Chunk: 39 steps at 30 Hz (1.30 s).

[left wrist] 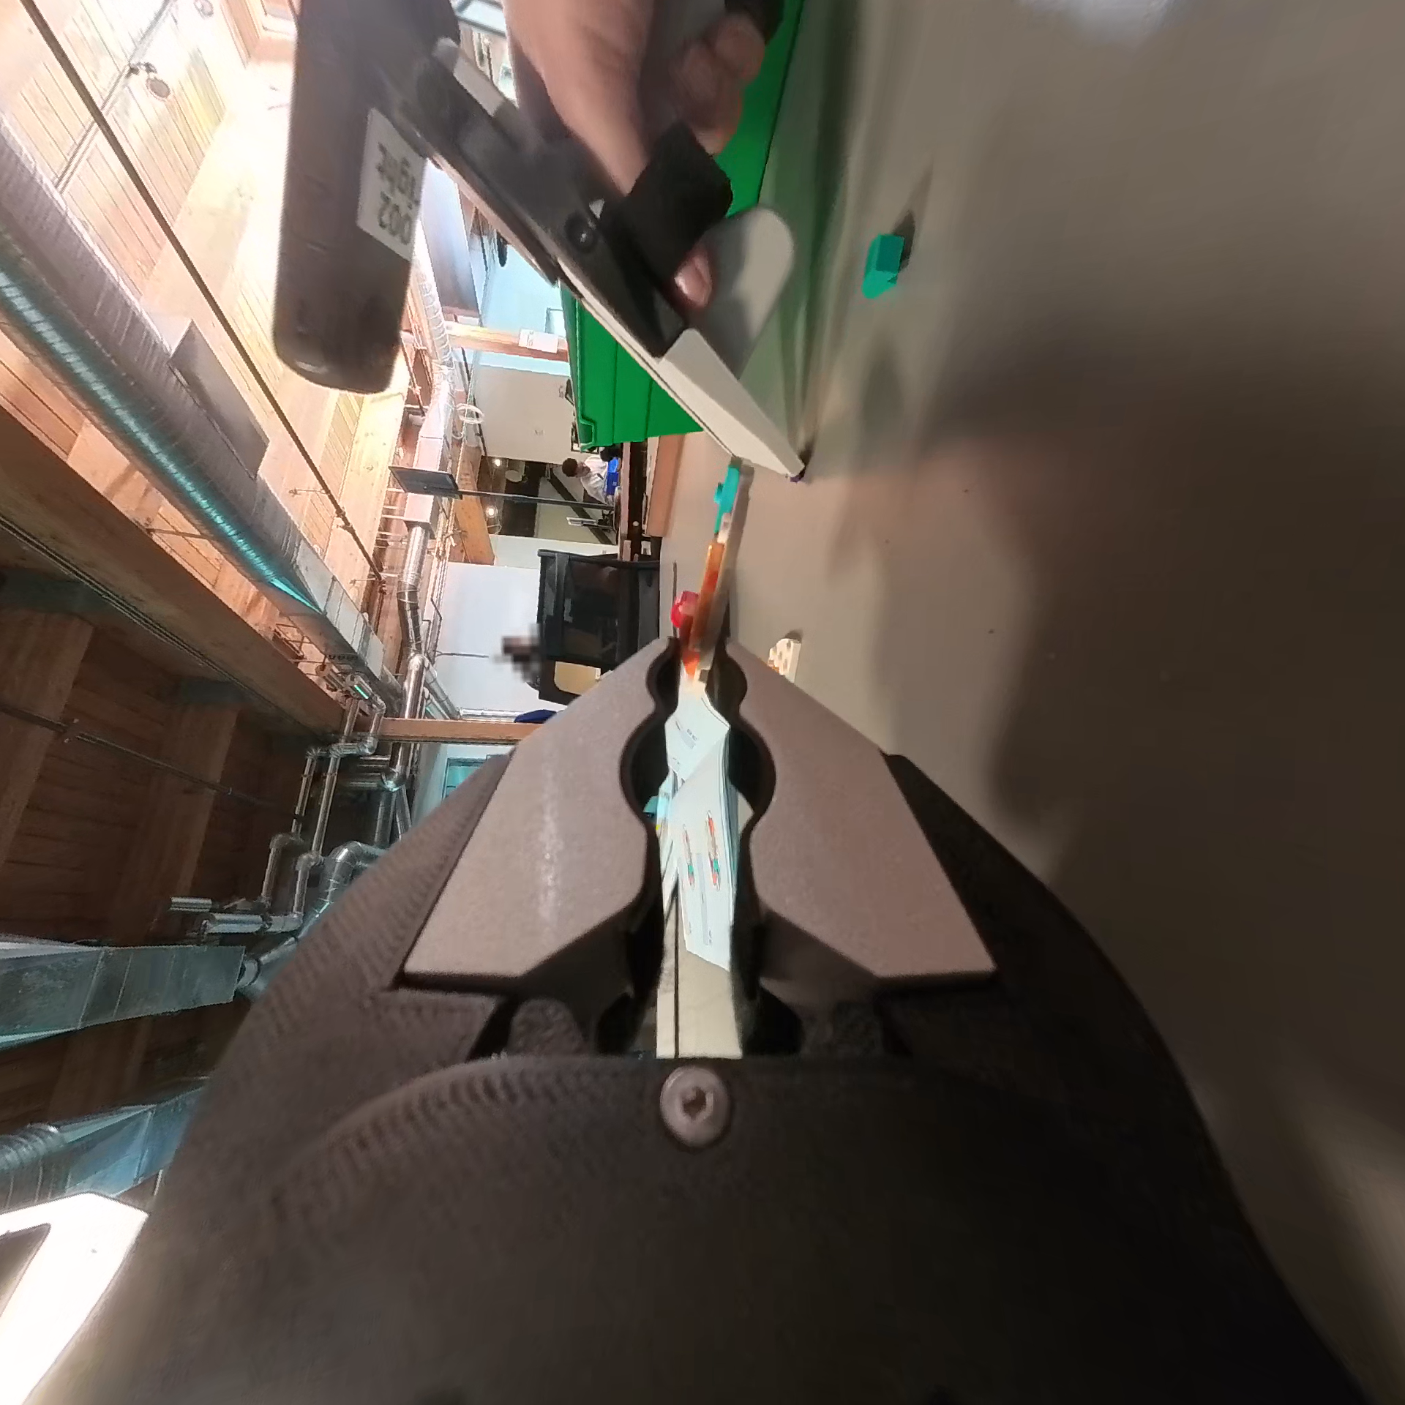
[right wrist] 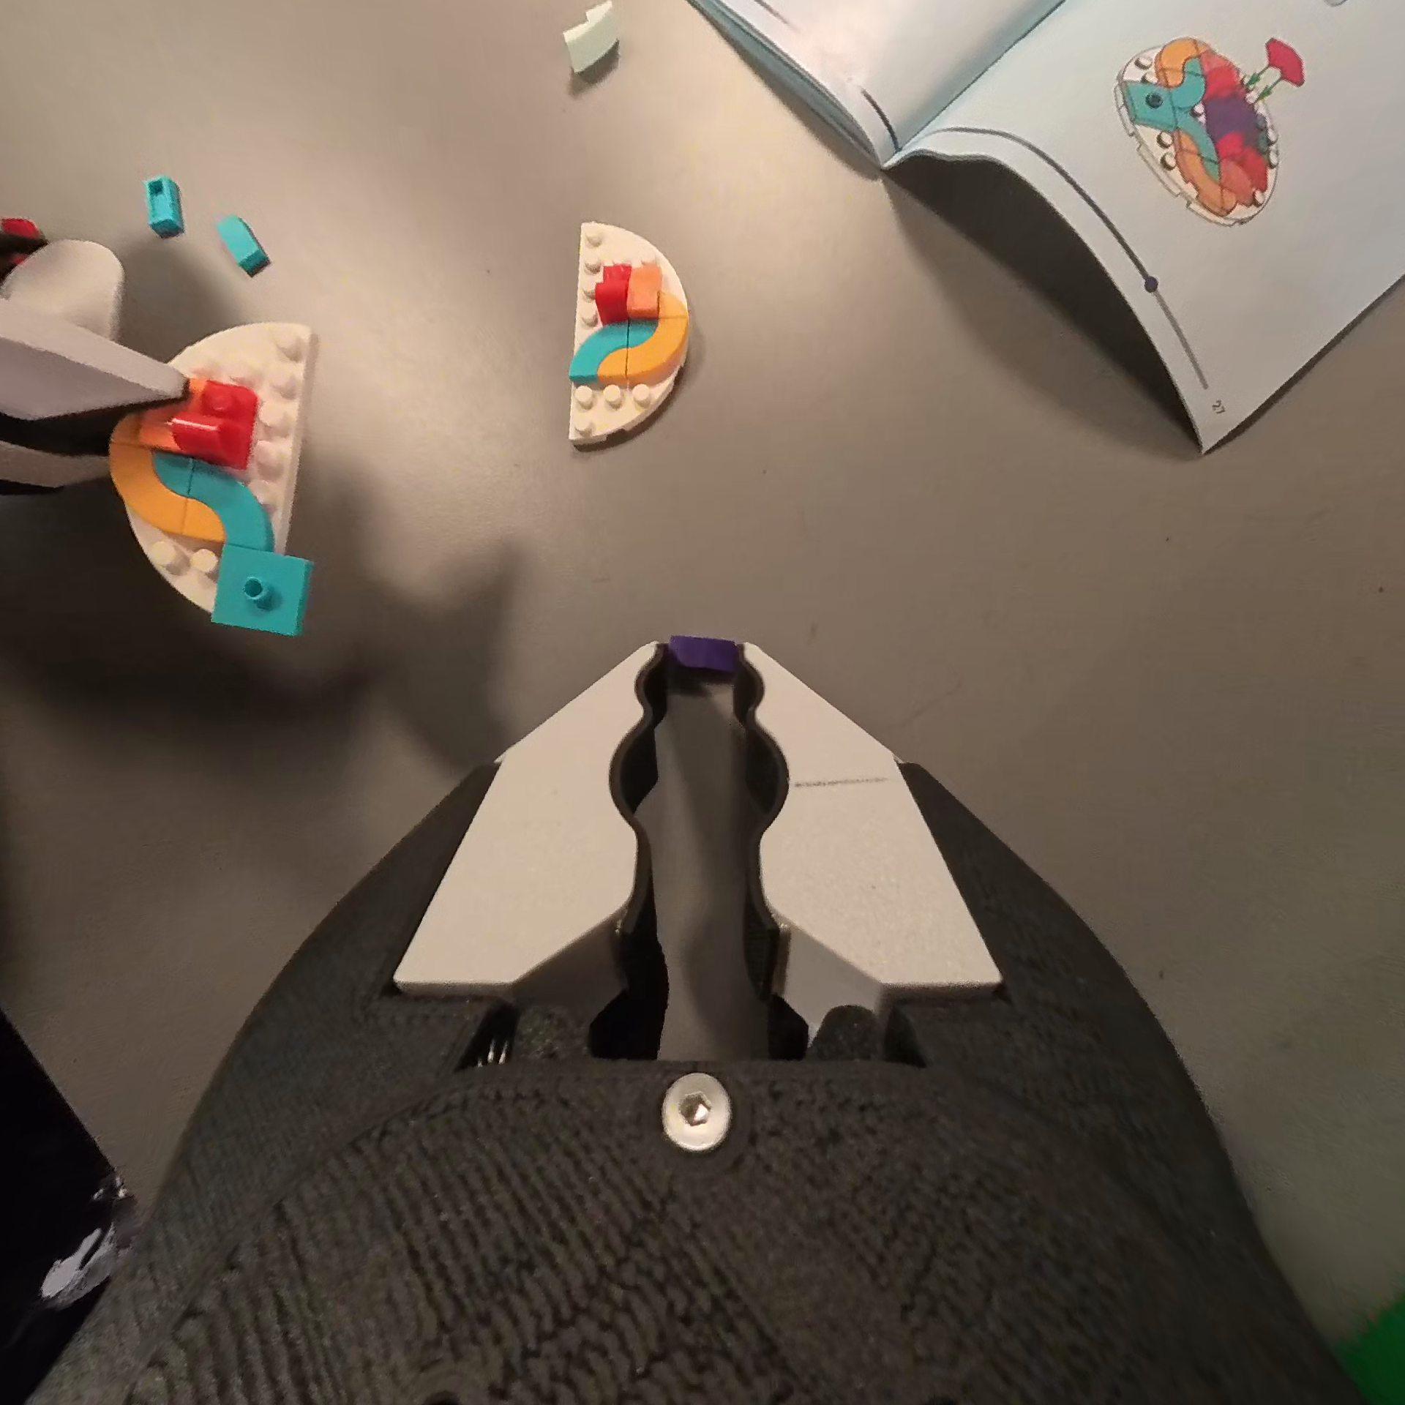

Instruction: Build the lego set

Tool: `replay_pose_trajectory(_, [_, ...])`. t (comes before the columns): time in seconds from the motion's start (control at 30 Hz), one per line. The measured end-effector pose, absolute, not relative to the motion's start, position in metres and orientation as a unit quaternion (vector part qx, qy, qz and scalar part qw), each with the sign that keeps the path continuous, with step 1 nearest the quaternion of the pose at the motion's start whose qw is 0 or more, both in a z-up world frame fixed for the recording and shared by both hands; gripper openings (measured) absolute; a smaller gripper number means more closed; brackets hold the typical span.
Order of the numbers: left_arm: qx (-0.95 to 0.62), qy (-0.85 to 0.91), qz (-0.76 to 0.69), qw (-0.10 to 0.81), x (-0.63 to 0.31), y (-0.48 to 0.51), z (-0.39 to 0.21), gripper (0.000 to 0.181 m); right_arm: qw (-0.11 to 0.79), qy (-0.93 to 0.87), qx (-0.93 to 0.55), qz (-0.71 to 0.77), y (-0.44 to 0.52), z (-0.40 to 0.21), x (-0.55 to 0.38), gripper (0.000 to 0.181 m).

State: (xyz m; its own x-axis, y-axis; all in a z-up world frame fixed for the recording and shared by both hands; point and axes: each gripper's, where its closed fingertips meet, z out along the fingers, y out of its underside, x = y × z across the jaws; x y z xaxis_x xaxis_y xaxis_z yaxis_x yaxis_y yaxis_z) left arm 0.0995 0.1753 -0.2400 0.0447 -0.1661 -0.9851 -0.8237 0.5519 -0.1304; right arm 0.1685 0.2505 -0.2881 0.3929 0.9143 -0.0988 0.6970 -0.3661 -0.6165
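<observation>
My left gripper is shut on a white half-disc assembly, seen edge-on with orange and red parts. In the right wrist view this assembly carries red, orange, yellow and teal pieces, and the left gripper clamps its left edge, holding it tilted above the grey table. My right gripper is shut on a small purple brick just above the table. It also shows in the left wrist view, held by a hand. A second half-disc assembly lies flat ahead.
An open instruction booklet lies at the far right. Two loose teal bricks and a pale curved piece lie on the table. A teal brick and a green bin show in the left wrist view.
</observation>
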Motion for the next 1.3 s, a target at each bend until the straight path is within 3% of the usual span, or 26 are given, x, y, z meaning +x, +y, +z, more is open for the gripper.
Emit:
replay_pose_trajectory(0.2, [-0.376,0.636,0.272,0.616,0.101,0.174,-0.237,0.007,0.246,-0.533,-0.773,0.239,0.248,-0.281,0.161,0.015])
replay_pose_trajectory(0.47, [-0.323,0.618,0.234,0.678,0.112,0.152,-0.211,0.007,0.231,-0.672,-0.548,0.441,0.164,-0.188,0.122,0.015])
replay_pose_trajectory(0.97, [-0.291,0.626,0.199,0.696,0.123,0.134,-0.206,0.007,0.139,-0.782,-0.483,0.369,0.141,-0.197,0.120,0.015])
replay_pose_trajectory(1.3, [-0.280,0.622,0.195,0.704,0.125,0.129,-0.202,0.007,0.135,-0.824,-0.444,0.325,0.133,-0.200,0.122,0.015])
